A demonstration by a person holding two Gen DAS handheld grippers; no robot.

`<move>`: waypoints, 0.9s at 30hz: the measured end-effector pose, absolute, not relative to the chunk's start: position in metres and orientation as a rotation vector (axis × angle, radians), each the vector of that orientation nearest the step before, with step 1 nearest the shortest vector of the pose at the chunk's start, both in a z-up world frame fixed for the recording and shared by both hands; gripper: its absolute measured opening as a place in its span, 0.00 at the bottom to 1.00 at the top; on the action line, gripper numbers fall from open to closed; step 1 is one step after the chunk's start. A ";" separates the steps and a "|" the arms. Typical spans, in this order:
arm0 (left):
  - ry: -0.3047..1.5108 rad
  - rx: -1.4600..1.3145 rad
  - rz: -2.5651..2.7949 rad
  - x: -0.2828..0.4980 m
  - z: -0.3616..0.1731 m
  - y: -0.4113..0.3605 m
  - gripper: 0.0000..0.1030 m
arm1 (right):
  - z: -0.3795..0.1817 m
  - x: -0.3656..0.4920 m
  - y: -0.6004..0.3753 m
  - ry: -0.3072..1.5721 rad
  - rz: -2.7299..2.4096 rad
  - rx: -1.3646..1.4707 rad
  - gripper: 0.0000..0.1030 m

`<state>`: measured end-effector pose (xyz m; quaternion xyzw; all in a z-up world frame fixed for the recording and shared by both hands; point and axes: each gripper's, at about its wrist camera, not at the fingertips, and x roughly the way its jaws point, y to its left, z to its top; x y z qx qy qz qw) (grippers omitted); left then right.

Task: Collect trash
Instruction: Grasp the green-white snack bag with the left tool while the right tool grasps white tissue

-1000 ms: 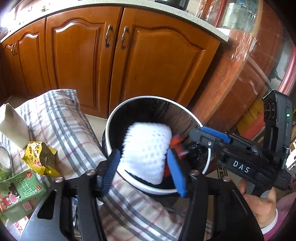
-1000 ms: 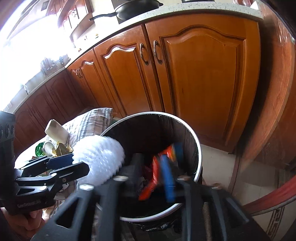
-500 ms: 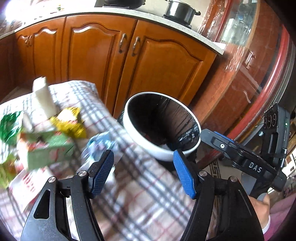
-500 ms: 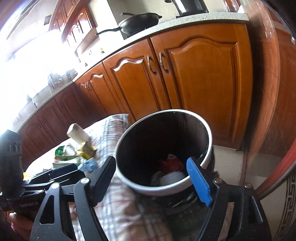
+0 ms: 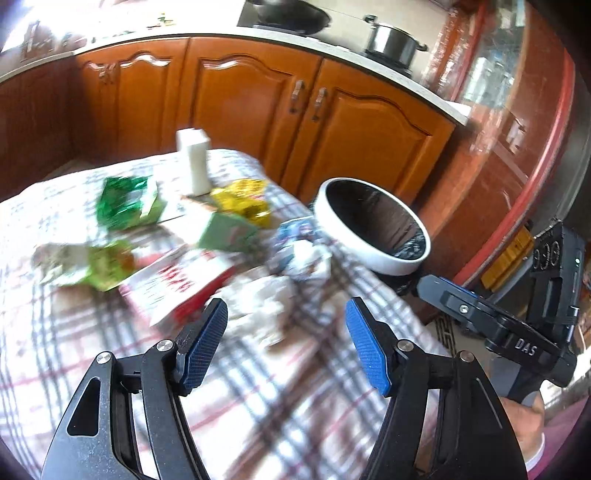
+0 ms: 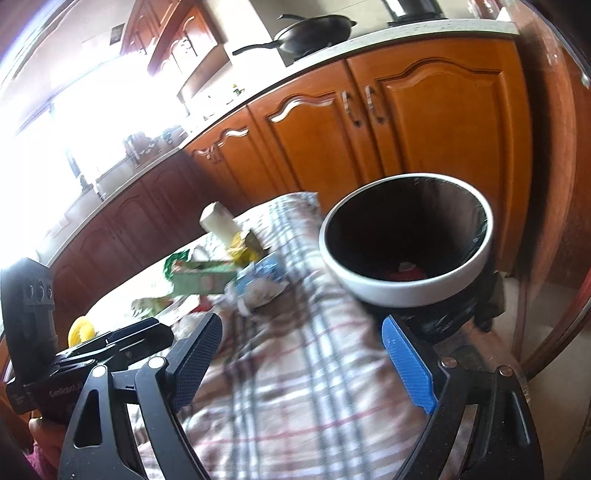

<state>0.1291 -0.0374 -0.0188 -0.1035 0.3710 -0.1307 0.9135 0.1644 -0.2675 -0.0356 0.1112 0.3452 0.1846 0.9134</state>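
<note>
Trash lies scattered on a plaid cloth (image 5: 288, 406): a green wrapper (image 5: 125, 203), a white carton (image 5: 194, 162), a yellow wrapper (image 5: 243, 203), a green box (image 5: 225, 230), a red-and-white packet (image 5: 177, 284) and crumpled white tissue (image 5: 258, 299). My left gripper (image 5: 286, 325) hovers open above the cloth, just short of the tissue, with nothing between its pads. A bin with a white rim (image 6: 406, 291) and black liner stands at the cloth's right edge, with red trash (image 6: 404, 271) inside. My right gripper (image 6: 301, 332) is empty near the bin, its jaws opening.
Wooden kitchen cabinets (image 5: 258, 110) run behind the cloth and bin. A wok (image 6: 314, 31) and a pot (image 5: 391, 42) sit on the counter. A curved wooden cabinet (image 5: 517, 166) stands to the right of the bin. A hand holds the right tool (image 5: 517, 332).
The white foam net left my left gripper and the red item left my right gripper; both went into the bin. Both grippers drew back from the bin and swung left over the littered cloth.
</note>
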 end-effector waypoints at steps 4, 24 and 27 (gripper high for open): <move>0.772 -0.234 -0.225 0.119 -0.025 -0.013 0.66 | -0.039 0.155 -0.247 0.720 0.413 0.216 0.87; 0.790 -0.295 -0.057 0.116 -0.039 0.072 0.65 | -0.053 0.152 -0.170 0.766 0.521 0.118 0.87; 0.794 -0.318 -0.030 0.124 -0.041 0.085 0.66 | -0.056 0.158 -0.162 0.776 0.531 0.106 0.87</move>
